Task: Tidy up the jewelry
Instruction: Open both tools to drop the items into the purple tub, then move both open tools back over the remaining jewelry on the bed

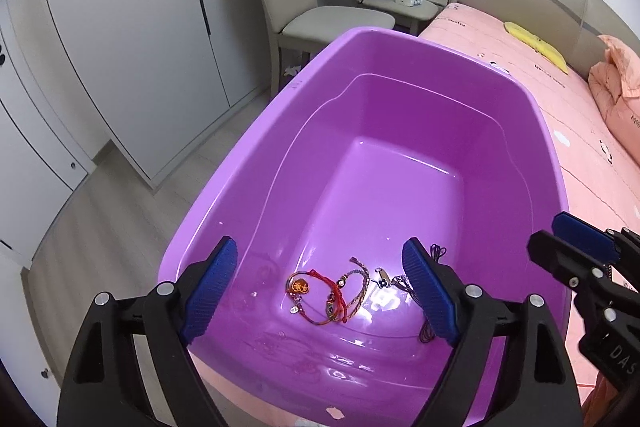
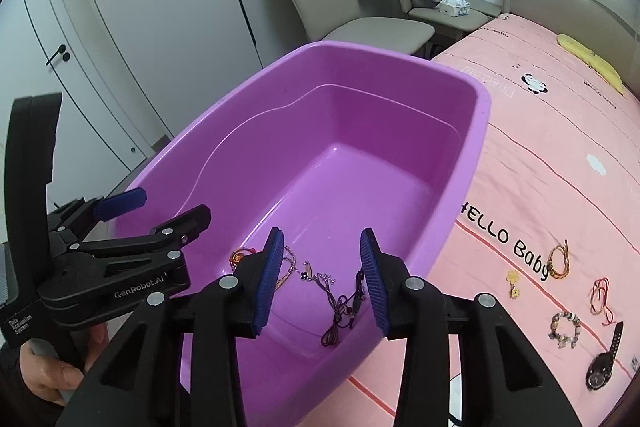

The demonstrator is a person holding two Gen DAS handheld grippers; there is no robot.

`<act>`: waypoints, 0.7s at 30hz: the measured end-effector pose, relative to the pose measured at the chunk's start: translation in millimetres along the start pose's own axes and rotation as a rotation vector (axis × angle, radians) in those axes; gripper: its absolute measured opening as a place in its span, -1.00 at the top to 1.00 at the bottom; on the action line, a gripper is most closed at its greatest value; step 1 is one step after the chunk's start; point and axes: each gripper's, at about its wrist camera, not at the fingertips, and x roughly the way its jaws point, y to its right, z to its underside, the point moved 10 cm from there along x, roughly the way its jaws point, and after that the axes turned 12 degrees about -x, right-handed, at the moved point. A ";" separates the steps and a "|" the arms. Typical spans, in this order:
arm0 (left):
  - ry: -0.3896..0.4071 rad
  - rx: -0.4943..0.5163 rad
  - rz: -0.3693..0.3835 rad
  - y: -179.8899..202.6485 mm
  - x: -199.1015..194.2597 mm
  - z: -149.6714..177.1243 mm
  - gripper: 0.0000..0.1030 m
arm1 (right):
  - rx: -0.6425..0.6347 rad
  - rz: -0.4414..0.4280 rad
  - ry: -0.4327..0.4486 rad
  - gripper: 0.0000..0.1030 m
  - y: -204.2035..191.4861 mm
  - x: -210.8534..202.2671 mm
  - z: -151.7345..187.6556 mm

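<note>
**Release of jewelry into the tub**

While both grippers hang over the near end of the purple tub [image 1: 256, 147], each stands with its jaws apart and nothing between the pads.

Left wrist view. The left gripper [image 1: 324, 287] has its jaws spread wide above the tub floor. Directly below lie a red cord bracelet [image 1: 320, 287] with an orange charm, a braided bracelet [image 1: 354, 281], a small silver chain [image 1: 394, 281] and part of a dark cord necklace [image 1: 438, 250], all clustered and partly overlapping. The right gripper [image 1: 560, 239] enters at the right edge, over the tub rim.

Right wrist view. The right gripper [image 2: 322, 267] has its jaws parted more narrowly, empty, above the dark cord necklace [image 2: 344, 307] on the tub floor. Five pieces remain on the pink bed [image 2: 540, 167], beside the tub: one gold bracelet [image 2: 559, 259], one yellow flower charm [image 2: 513, 282], one red cord [image 2: 600, 297], one beaded bracelet [image 2: 565, 329] and one wristwatch [image 2: 604, 363]. One tub; two grippers.

For a clean step, the jaws should probably lift straight up so no cord snags on a pad, then take the remaining pieces one at a time.
</note>
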 end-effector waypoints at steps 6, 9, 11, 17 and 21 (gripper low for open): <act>0.007 0.004 0.000 2.6 -8.4 4.3 -0.62 | 0.017 0.000 0.012 0.19 3.6 -16.4 8.1; 0.005 0.009 0.006 8.8 -14.0 9.3 -0.62 | 0.022 0.006 0.014 0.19 5.8 -21.5 12.5; 0.006 0.017 0.007 12.0 -17.4 12.4 -0.62 | 0.020 0.017 0.016 0.15 7.3 -24.9 16.1; 0.001 0.045 0.029 23.4 -31.0 22.6 -0.62 | 0.020 0.054 0.027 0.11 13.9 -39.0 30.8; 0.004 0.070 0.044 34.7 -43.1 31.5 -0.62 | 0.046 0.065 0.042 0.11 22.1 -51.6 40.1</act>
